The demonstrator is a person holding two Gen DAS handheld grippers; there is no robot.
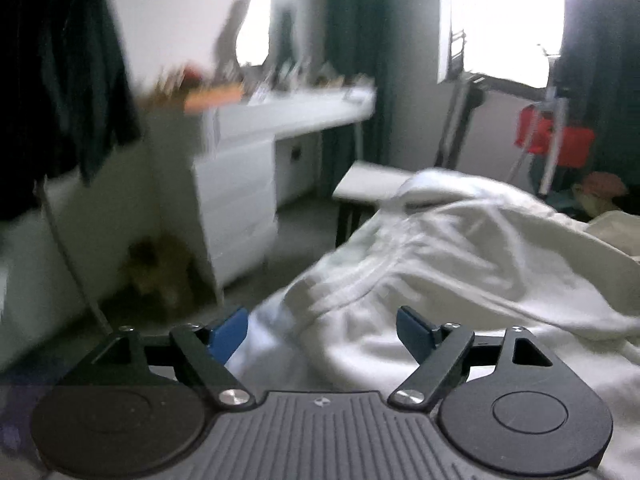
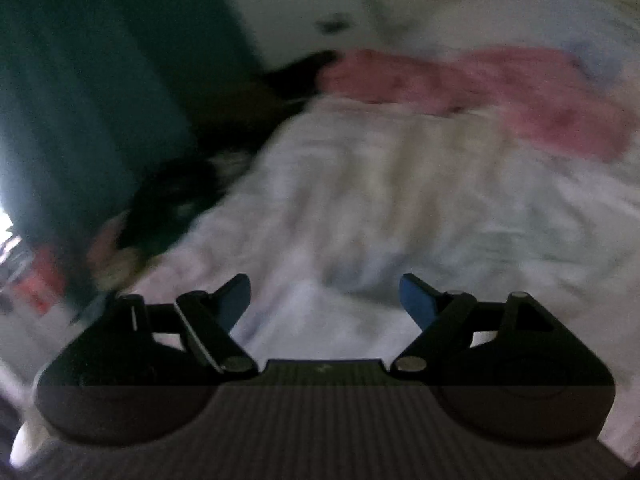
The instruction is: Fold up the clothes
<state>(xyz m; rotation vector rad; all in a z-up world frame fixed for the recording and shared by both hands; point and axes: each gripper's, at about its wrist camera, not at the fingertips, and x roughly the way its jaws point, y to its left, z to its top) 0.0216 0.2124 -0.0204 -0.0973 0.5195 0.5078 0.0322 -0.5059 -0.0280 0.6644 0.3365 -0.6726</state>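
The bed [image 1: 520, 380] fills the ground ahead of both pairs of tongs, and on it the white garment [image 1: 440, 248] lies rumpled in a long heap; from the left tongs [image 1: 322, 330] it starts just beyond the tips and runs away ahead and to the right, so its long axis looks to slant from near-centre to far-right, with a seamed edge curving across close in front; the right-wrist view is badly blurred, but pale cloth [image 2: 380, 200] spreads ahead of the right tongs [image 2: 325, 300] as well, and whether that is the same garment or the bedsheet cannot be told; beyond it, farther off and to the right, lies a pink cloth [image 2: 480, 84], with something dark [image 2: 172, 200] off to the left at the bed's edge. Both pairs of tongs stand wide apart and hold nothing, blue fingers [image 1: 228, 338] clear of the fabric. The left pair looks the nearer to a definite edge of the garment, so by my reckoning the coming move turns on that pair going forward and slightly right to the seam; the right pair would need to find the far end. To the left of the left tongs, well apart from the bed, stand a white dresser [image 1: 236, 200] and a small white stool [image 1: 372, 184].
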